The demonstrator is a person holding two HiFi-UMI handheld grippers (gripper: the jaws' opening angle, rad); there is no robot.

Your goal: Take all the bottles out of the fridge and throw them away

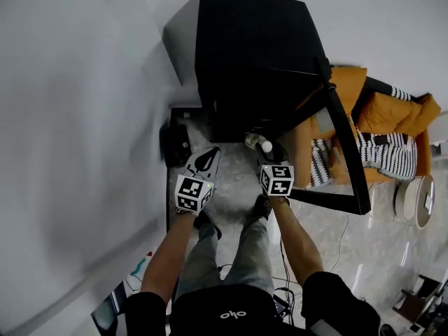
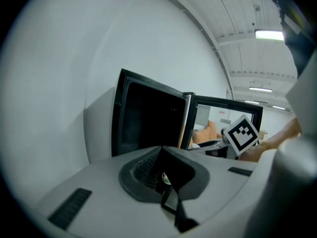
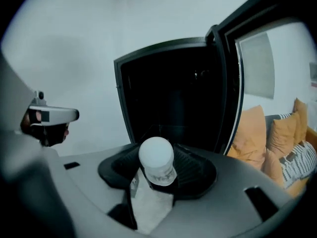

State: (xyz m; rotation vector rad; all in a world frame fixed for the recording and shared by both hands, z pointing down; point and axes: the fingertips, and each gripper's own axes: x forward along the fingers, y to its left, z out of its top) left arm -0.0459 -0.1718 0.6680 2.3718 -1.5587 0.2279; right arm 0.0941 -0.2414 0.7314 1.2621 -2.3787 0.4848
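One bottle (image 3: 156, 158): gripped by the right gripper (image 3: 158, 176), cap pointing at the fridge (image 3: 173, 100) (long axis along the jaws), just outside its open front.
Left gripper (image 2: 162, 158): closed, empty, also facing the fridge.

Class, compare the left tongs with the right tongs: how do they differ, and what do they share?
The right tongs grip a white-topped bottle; the left tongs are shut on nothing. In the head view the right tongs sit beside the open fridge door, the left tongs nearer the white wall. Both point toward the dark fridge.
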